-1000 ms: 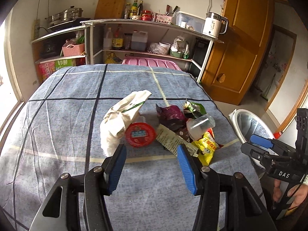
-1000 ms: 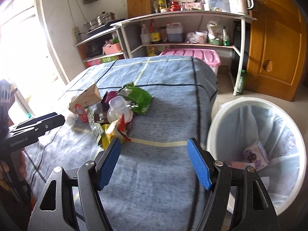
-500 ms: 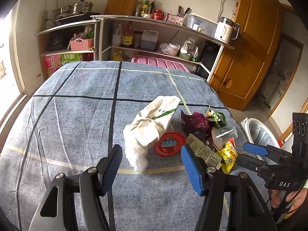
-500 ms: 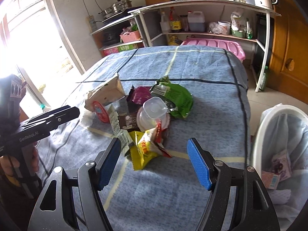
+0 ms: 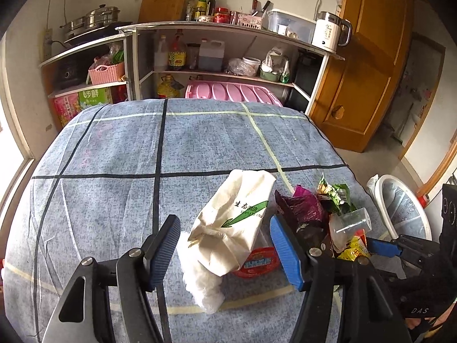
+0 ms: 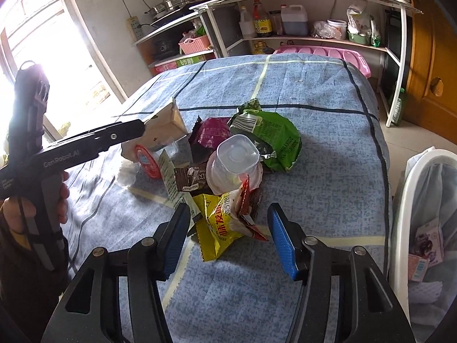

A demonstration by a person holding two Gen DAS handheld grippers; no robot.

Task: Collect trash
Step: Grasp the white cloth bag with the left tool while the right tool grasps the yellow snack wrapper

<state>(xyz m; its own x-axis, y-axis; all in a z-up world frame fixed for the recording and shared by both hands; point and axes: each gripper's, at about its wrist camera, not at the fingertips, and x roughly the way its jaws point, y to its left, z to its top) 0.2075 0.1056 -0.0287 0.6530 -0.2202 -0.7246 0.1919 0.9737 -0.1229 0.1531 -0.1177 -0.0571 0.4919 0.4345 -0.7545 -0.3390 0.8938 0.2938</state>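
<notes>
A pile of trash lies on the blue checked table (image 5: 114, 154). My left gripper (image 5: 224, 250) is open, its fingers on either side of a crumpled white paper bag (image 5: 231, 228) with a red round lid (image 5: 258, 261) under it. My right gripper (image 6: 228, 237) is open around a yellow snack wrapper (image 6: 220, 225). Behind it lie a clear plastic cup (image 6: 232, 161), a green packet (image 6: 274, 140), a purple wrapper (image 6: 212, 133) and a brown wrapper (image 6: 190, 177). The white trash bin (image 6: 422, 228) stands right of the table with some trash inside.
Shelves (image 5: 222, 48) with bottles, pots and a kettle stand behind the table. A pink lidded box (image 5: 231, 94) sits at the table's far edge. A wooden door (image 5: 368, 65) is at the right. A bright window (image 6: 37, 57) is at the left.
Both grippers have moved in toward the trash pile. The left now straddles the white paper bag, the right straddles the yellow wrapper. Both stay open.
</notes>
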